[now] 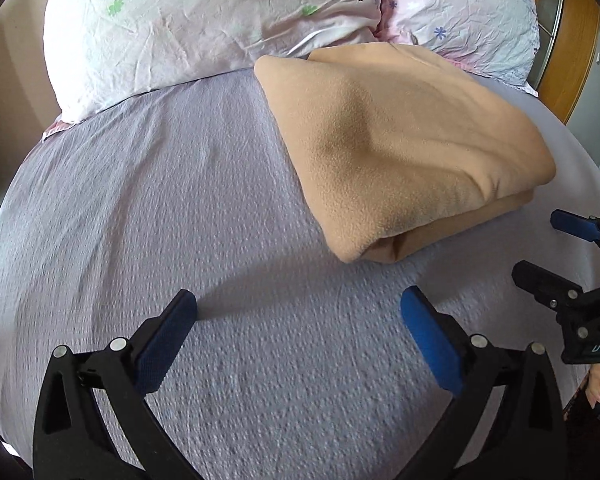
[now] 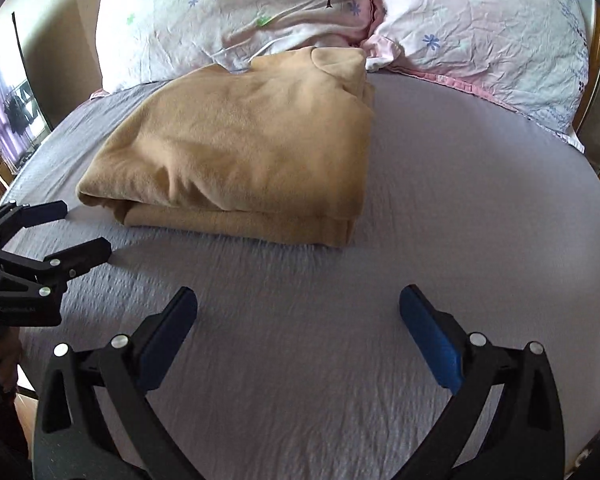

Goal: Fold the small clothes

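A tan fleece garment lies folded into a thick rectangle on the grey bed sheet, its far end against the pillows. It also shows in the right wrist view. My left gripper is open and empty above the sheet, short of the garment's near corner. My right gripper is open and empty above the sheet, in front of the garment's near edge. The right gripper also shows at the right edge of the left wrist view; the left gripper shows at the left edge of the right wrist view.
Two floral pillows lie across the head of the bed. A wooden headboard edge stands at the far right. The bed's left edge drops off near a wall.
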A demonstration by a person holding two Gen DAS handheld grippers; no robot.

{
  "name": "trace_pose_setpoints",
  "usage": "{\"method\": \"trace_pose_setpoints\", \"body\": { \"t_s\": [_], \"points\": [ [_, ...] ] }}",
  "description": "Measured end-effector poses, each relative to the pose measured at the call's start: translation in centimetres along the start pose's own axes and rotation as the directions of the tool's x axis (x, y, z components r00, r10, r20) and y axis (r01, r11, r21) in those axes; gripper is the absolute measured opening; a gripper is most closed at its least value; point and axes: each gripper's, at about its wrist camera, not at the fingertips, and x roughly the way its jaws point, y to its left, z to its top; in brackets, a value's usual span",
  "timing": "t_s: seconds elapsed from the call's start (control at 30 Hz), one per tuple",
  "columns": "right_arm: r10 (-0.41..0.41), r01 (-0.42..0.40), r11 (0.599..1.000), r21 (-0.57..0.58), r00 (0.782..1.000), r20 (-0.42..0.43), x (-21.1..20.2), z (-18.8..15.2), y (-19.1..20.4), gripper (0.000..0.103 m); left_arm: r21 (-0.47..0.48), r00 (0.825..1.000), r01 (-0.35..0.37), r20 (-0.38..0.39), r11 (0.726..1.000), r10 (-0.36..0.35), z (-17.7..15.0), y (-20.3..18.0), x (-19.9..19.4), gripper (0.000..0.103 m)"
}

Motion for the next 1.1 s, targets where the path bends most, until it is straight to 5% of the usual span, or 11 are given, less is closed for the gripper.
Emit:
{"method": "trace_pose_setpoints", "body": {
  "t_s": [1.1],
  "points": [
    [-0.015,0.015,1.000,-0.012,1.000,-0.006,-0.13,0.01,0.20,0.101,0.001,1.000,-0.001,0.002,1.000,0.001,0.07,-0.04,-0.09,0.102]
  ]
}}
